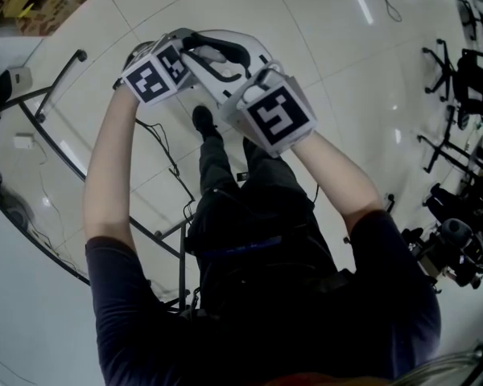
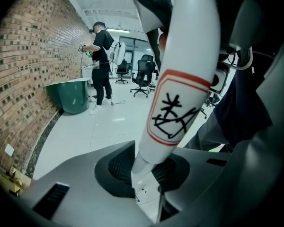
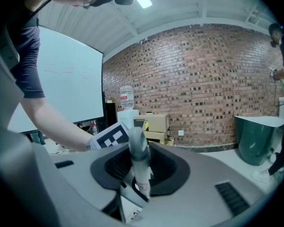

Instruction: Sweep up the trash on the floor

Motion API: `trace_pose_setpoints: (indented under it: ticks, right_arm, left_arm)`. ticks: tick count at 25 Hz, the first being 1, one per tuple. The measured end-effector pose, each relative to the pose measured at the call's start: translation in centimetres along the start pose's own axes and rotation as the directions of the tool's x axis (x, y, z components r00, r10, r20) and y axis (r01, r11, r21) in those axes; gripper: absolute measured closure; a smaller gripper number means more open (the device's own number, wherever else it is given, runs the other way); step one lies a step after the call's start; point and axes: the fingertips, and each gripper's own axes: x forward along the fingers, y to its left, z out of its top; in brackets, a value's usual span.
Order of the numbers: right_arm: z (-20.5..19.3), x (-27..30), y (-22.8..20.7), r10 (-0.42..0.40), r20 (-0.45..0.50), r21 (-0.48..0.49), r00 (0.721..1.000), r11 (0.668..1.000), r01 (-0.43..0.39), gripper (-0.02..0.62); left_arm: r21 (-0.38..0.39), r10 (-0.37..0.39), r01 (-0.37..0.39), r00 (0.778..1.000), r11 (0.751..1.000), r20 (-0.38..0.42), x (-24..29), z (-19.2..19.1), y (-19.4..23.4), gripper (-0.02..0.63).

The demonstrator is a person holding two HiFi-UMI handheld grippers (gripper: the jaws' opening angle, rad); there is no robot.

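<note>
In the head view both grippers are raised close together over the white floor, the left gripper (image 1: 157,75) beside the right gripper (image 1: 274,115). In the left gripper view a white handle (image 2: 180,89) with a red-bordered label and a black scrawl runs up from between the jaws. Its narrow end sits between the pads of the left gripper (image 2: 144,174), which look closed on it. In the right gripper view the right gripper (image 3: 139,174) is shut on a handle (image 3: 138,150) that is grey above and white below. The left gripper's marker cube (image 3: 111,136) shows just beyond. No trash is visible.
A person in black (image 2: 102,65) stands by a green tub (image 2: 68,96) along the brick wall. Office chairs (image 2: 143,74) stand farther back. A metal frame (image 1: 56,135) is at my left and dark equipment (image 1: 459,248) at my right. Cardboard boxes (image 3: 156,126) sit by the wall.
</note>
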Motion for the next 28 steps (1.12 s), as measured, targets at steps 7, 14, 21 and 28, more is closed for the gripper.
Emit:
trace_pose_setpoints:
  ticks: [7,14,21,28]
  right_arm:
    - [0.6,-0.3,-1.6,-0.012,0.032,-0.007,0.999,1.000,0.012,0.486]
    - [1.9,-0.6,-1.3,0.048,0.048,-0.065,0.998,0.997,-0.045,0.486]
    - [6.9,-1.8,-0.6,0.107,0.089,-0.099,0.990,0.990,-0.098,0.486]
    - [13.3,-4.5,1.4,0.264,0.118,-0.219,0.957,0.947,-0.234,0.486]
  left_arm:
    - [0.018,0.023,-0.024,0.998,1.000,0.053,0.3,1.8,0.0,0.556]
    - [0.112,0.081,-0.083,0.996,0.990,0.023,-0.4,2.8,0.7,0.560]
    - [0.135,0.170,-0.177,0.983,0.975,0.065,-4.8,6.3,1.4,0.560]
    - [0.138,0.254,-0.265,0.963,0.954,0.094,-10.0,10.9,-0.2,0.561]
